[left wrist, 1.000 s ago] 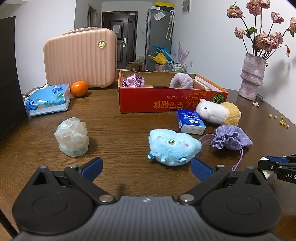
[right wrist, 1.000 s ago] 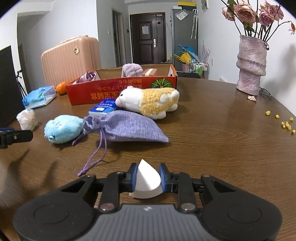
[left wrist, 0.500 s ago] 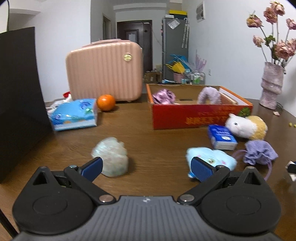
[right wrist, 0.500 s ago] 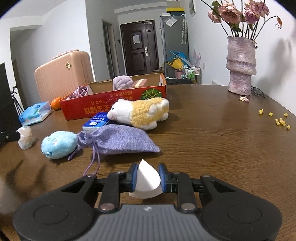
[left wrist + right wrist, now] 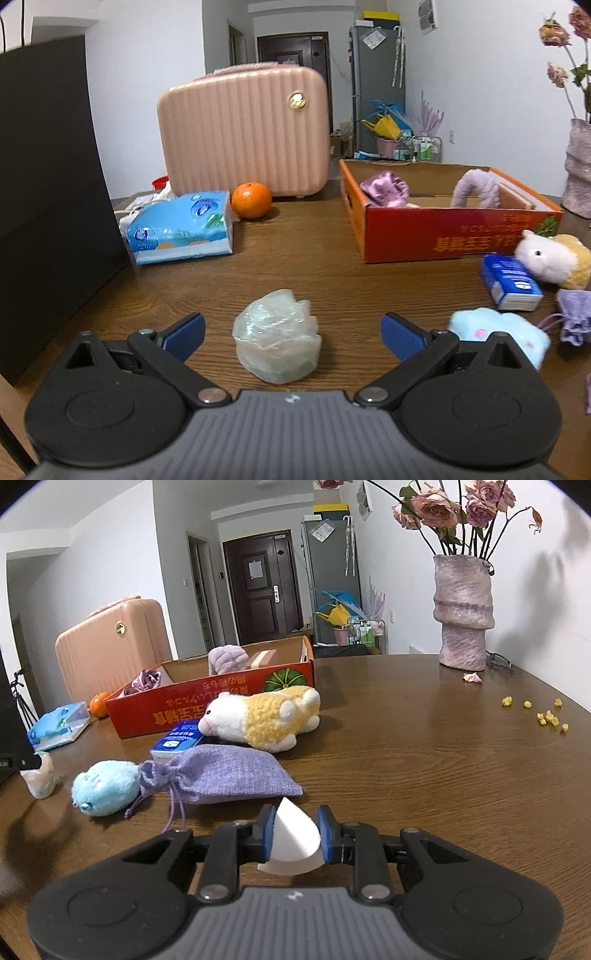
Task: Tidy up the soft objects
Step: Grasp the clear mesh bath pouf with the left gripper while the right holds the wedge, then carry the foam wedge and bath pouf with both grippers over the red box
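Swinging leftward since the earlier frame, the left gripper (image 5: 291, 330) now has the crumpled pale bundle (image 5: 277, 335) centred between its fingers, which stand wide apart and clear of it. That suggests this bundle is the next pickup. Right of it on the bench (image 5: 314, 266) lie the blue plush (image 5: 101, 787) and purple pouch (image 5: 229, 774); the red box (image 5: 454, 232) waits farther right. The right gripper (image 5: 295, 836) stays clamped on a white wedge (image 5: 292, 840).

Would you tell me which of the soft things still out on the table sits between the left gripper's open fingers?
The crumpled translucent bundle, centred ahead of the left gripper. The blue plush lies off to its right, beside the purple pouch.
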Tool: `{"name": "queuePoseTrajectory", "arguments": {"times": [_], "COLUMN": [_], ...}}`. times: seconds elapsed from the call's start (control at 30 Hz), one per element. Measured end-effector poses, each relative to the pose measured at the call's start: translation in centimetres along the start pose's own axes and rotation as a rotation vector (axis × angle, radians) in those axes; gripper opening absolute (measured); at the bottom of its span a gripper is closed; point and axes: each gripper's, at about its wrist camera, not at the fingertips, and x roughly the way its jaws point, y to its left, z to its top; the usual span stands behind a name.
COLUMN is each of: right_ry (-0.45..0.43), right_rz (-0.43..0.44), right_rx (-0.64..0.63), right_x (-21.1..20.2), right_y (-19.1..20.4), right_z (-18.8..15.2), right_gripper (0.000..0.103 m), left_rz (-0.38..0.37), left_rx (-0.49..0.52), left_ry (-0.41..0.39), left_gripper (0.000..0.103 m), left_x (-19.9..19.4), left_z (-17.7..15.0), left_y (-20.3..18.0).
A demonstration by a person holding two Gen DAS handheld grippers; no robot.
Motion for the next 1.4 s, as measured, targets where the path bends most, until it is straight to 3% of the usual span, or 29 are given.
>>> {"name": "queuePoseTrajectory", "arguments": {"times": [0.33, 0.4, 0.6, 0.73, 1.17, 1.4], "right_ry": [-0.027, -0.028, -0.033, -0.035, -0.045, -0.052], "right_rz": [-0.009, -0.011, -0.013, -0.014, -0.014, -0.017], "right_rx": [0.019, 0.02, 0.023, 0.024, 0.028, 0.009], "right_x": [0.0, 0.1, 0.2, 0.2, 0.1, -0.2], "right_y": [-0.2, -0.2, -0.2, -0.2, -0.3, 0.1], "right_z": [0.1, 0.1, 0.1, 0.1, 0.3, 0.5], "right_gripper": [0.024, 0.024, 0.024, 0.024, 0.024, 0.024], "left_rz": [0.029, 0.034, -0.001, -0.034, -0.024, -0.056], "left_rx": [-0.037, -0.034, -0.033, -0.036, -0.04, -0.053], "left_ry": [0.049, 0.051, 0.081, 0.085, 0.05, 0.022], "left_gripper": [0.1, 0.094, 0.06, 0.05, 0.048, 0.048], "left_x": [4.1, 4.6, 5.7, 5.8, 4.6, 3.0], "left_z": [-0.3, -0.3, -0.4, -0.4, -0.6, -0.8], "left_y": [1.8, 1.9, 2.1, 2.1, 1.9, 1.3]}}
